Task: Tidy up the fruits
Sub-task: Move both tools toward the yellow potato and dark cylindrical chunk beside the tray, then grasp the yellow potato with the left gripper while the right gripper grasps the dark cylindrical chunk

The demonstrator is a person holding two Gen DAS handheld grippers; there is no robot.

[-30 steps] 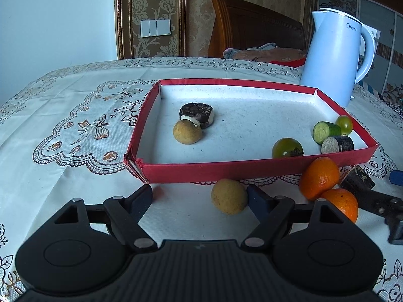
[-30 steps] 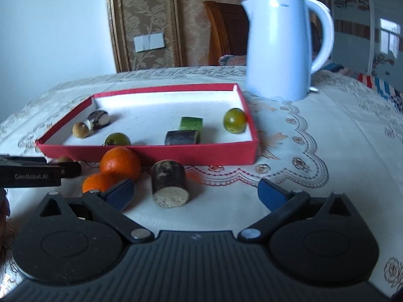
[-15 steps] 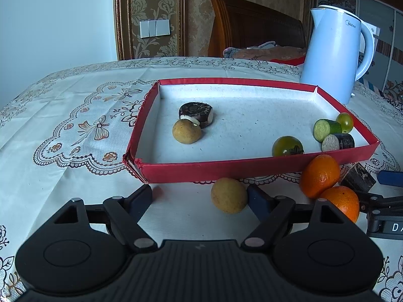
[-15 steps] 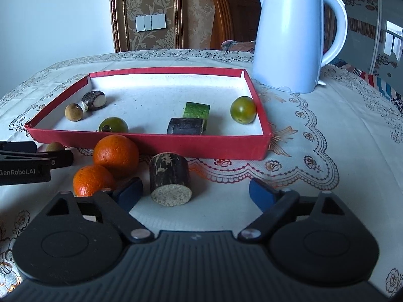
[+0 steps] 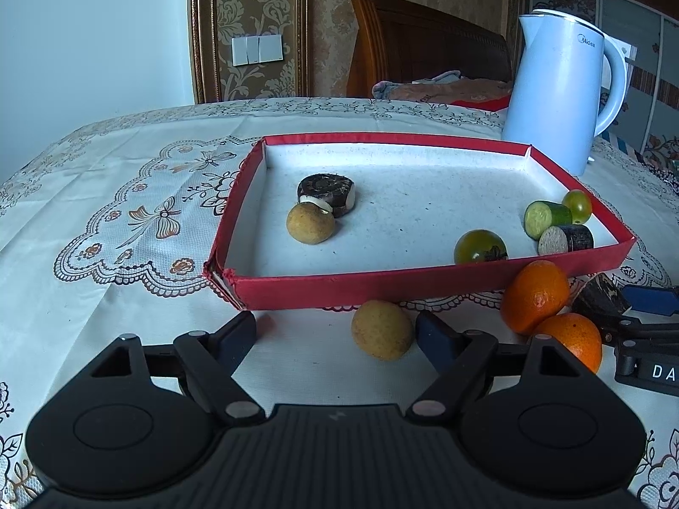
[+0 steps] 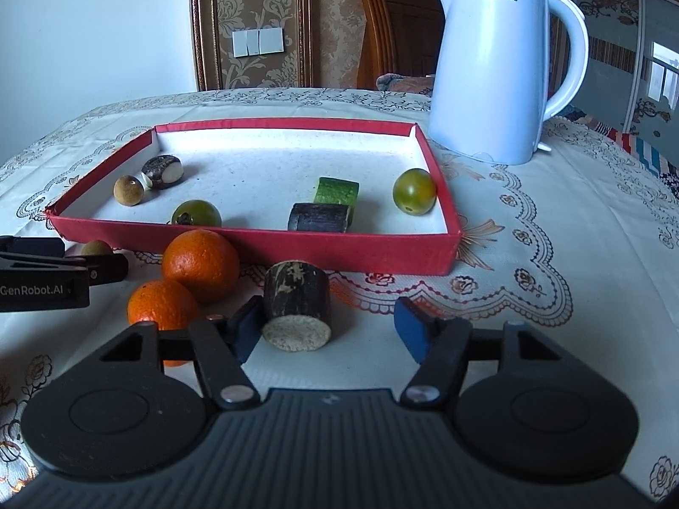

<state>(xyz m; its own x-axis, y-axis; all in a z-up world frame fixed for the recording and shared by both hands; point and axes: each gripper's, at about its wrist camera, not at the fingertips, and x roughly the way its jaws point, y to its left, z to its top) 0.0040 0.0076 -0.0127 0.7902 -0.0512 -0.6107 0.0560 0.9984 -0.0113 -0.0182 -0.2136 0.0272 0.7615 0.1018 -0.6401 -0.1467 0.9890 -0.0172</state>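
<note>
A red tray (image 5: 424,284) holds a tan round fruit (image 5: 308,224), a dark chunk (image 5: 326,193), two green tomatoes, a cucumber piece (image 5: 545,217) and a dark cane piece (image 5: 566,239). In front of the tray, my left gripper (image 5: 335,337) stands open around another tan fruit (image 5: 382,335), which lies close to the right finger. My right gripper (image 6: 329,331) is closing around a dark cane stub (image 6: 297,309). The left pad is against the stub and the right pad is still apart from it. Two oranges (image 6: 200,265) (image 6: 163,305) lie just left of the stub.
A white kettle (image 6: 492,72) stands behind the tray's right corner. The table carries a lace-patterned cloth (image 5: 127,233). The left gripper's body (image 6: 42,280) reaches in at the left edge of the right wrist view. A wooden chair (image 5: 424,55) stands behind the table.
The right gripper's jaws have narrowed around the cane stub, and its left pad has come up against it. The left gripper and the tan fruit have not moved.
</note>
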